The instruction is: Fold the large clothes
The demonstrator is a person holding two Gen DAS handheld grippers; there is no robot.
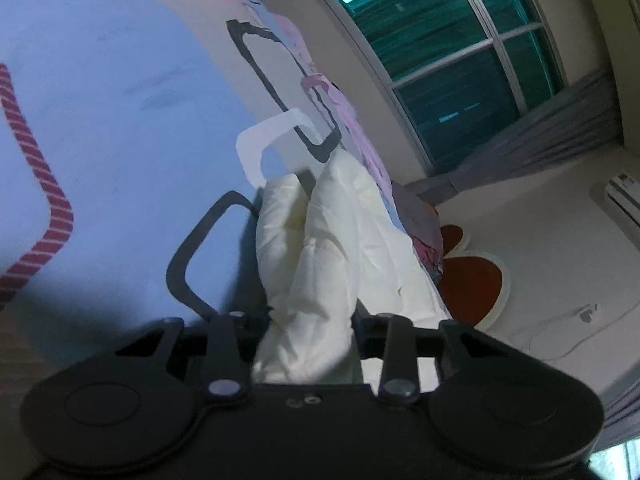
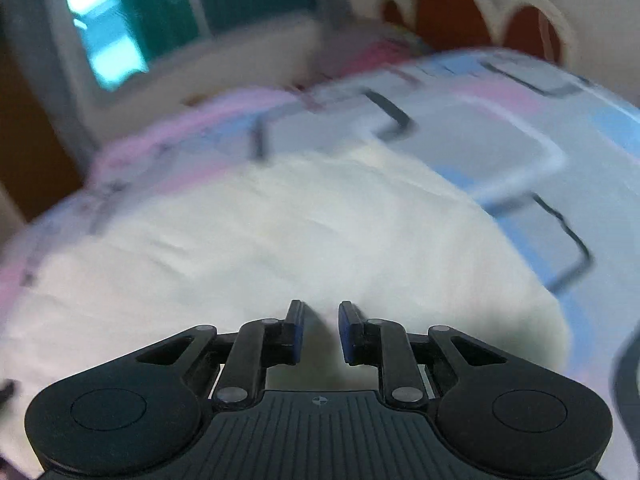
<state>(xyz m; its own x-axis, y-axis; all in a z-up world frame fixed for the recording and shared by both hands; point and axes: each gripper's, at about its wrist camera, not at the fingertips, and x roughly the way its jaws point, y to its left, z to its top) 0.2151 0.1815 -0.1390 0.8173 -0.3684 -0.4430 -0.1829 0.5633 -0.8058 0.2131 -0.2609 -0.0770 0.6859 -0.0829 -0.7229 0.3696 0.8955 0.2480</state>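
A large white garment [image 1: 328,240] lies on a bed with a blue, pink and white patterned sheet [image 1: 120,120]. In the left wrist view a bunched ridge of it rises straight out of my left gripper [image 1: 308,320]. The cloth fills the gap between the jaws and hides the fingertips. In the blurred right wrist view the garment [image 2: 240,240] spreads wide and fairly flat over the sheet [image 2: 500,140]. My right gripper [image 2: 320,312] sits low over its near part. The blue pads stand a narrow gap apart, and white cloth fills that gap.
The bed's edge runs along the garment's right side in the left wrist view. Beyond it are a window [image 1: 440,60], a grey curtain [image 1: 560,128], a wall air conditioner [image 1: 624,196] and a red scalloped shape with a cream border [image 1: 472,280].
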